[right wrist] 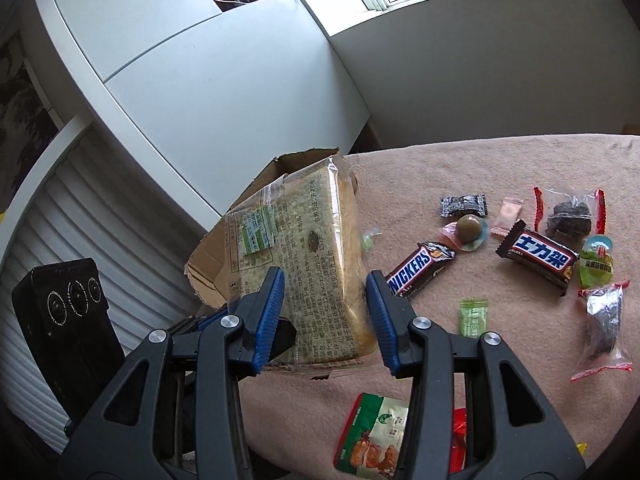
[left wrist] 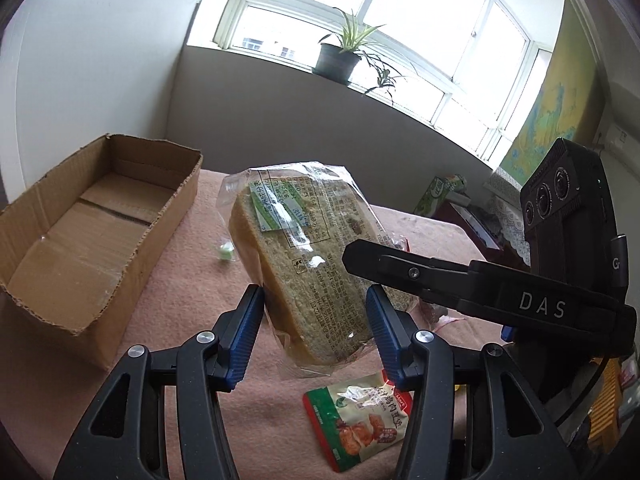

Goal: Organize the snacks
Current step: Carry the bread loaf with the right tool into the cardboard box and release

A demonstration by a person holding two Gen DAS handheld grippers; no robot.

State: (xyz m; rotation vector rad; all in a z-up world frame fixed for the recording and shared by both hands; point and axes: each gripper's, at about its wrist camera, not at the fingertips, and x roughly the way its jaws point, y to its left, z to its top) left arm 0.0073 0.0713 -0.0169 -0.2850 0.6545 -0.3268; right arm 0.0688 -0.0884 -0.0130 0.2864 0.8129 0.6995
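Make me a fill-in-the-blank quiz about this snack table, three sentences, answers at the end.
1. Both hand-held grippers, left and right, clamp the same wrapped bread slice, lifted off the ____ tablecloth.
2. The cardboard box has ____ snacks inside.
3. The English-lettered chocolate bar reads ____.

Answers: pink; no; Snickers
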